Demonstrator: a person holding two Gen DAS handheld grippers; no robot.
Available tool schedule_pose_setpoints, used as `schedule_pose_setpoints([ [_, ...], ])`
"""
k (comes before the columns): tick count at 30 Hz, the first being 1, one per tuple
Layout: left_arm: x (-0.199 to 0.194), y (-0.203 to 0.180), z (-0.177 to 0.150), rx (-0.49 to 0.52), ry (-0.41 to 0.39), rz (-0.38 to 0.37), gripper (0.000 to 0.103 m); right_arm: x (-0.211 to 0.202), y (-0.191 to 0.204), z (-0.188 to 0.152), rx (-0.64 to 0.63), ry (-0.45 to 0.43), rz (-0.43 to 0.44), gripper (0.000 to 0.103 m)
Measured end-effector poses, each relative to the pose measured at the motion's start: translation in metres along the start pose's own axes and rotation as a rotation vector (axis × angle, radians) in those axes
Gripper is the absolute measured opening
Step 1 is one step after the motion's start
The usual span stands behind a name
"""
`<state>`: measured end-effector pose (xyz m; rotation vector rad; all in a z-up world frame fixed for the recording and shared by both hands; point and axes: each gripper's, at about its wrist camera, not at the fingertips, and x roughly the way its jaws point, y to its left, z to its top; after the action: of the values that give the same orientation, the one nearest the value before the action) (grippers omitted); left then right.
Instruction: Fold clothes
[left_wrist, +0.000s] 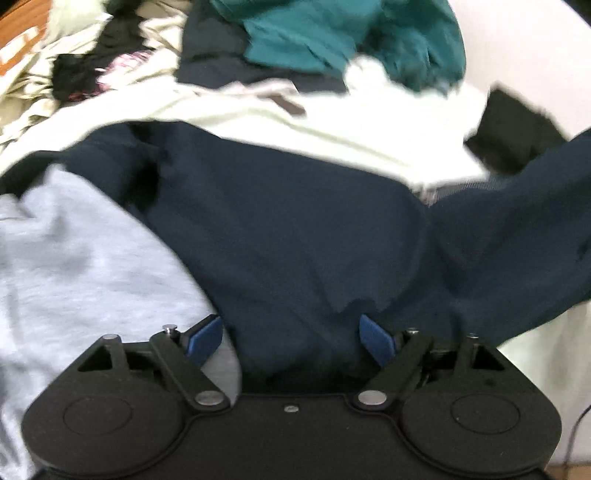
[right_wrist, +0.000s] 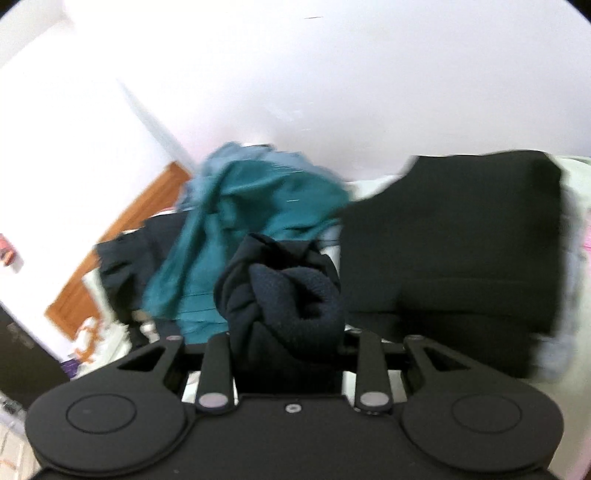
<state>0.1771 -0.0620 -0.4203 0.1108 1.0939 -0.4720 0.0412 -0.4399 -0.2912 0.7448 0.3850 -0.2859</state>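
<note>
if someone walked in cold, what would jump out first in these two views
The navy garment fills the middle of the left wrist view, running between the open blue fingers of the left tool. In the right wrist view, the right tool has a bunched wad of navy fabric gripped, with a teal garment heaped behind it.

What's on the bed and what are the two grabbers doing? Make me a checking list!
Surface: pale sheet, mostly buried under clothes.
Job's things: navy garment spread in front of the left gripper; a bunched part of it sits in the right gripper.
Clutter: grey garment, white garment, teal garment, black garment, all loose and unfolded.
Grippers: left has jaws apart with navy cloth between; right is closed on the navy bunch.
Cables: thin dark cable at the right edge.
Surroundings: white wall, wooden headboard.
</note>
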Motion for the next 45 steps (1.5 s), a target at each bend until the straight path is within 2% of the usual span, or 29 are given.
schedule_pose_setpoints([
  [7,-0.063,0.057,-0.008,-0.092,-0.074,0.008,0.085,0.017,0.094,-0.034,-0.061,0.085,0.216,0.028],
  [12,-0.098,0.104,-0.019,-0.148,-0.124,0.039,0.085,0.047,0.179,-0.094,-0.145,0.227,0.368,0.028],
  [15,-0.12,0.137,-0.027,-0.214,-0.15,0.028,0.086,0.061,0.215,-0.134,-0.19,0.307,0.416,0.028],
  [19,-0.137,0.172,-0.04,-0.243,-0.163,0.042,0.086,0.076,0.254,-0.191,-0.238,0.417,0.474,0.028],
  [27,-0.168,0.229,-0.071,-0.32,-0.18,0.045,0.086,0.088,0.312,-0.286,-0.349,0.589,0.502,0.028],
  [34,-0.182,0.268,-0.086,-0.406,-0.201,0.019,0.086,0.1,0.328,-0.345,-0.444,0.652,0.449,0.028],
  [37,-0.181,0.27,-0.087,-0.417,-0.206,0.011,0.086,0.104,0.329,-0.361,-0.489,0.635,0.414,0.034],
  [40,-0.178,0.265,-0.085,-0.401,-0.209,-0.002,0.086,0.105,0.332,-0.365,-0.554,0.622,0.406,0.049],
  [42,-0.178,0.258,-0.081,-0.379,-0.221,-0.025,0.086,0.1,0.335,-0.364,-0.595,0.615,0.423,0.062],
  [43,-0.179,0.256,-0.079,-0.37,-0.231,-0.038,0.086,0.091,0.338,-0.361,-0.629,0.602,0.448,0.077],
  [44,-0.18,0.253,-0.077,-0.366,-0.248,-0.054,0.086,0.084,0.339,-0.358,-0.653,0.594,0.465,0.087],
  [45,-0.181,0.251,-0.075,-0.361,-0.264,-0.07,0.086,0.078,0.341,-0.354,-0.68,0.586,0.481,0.09],
])
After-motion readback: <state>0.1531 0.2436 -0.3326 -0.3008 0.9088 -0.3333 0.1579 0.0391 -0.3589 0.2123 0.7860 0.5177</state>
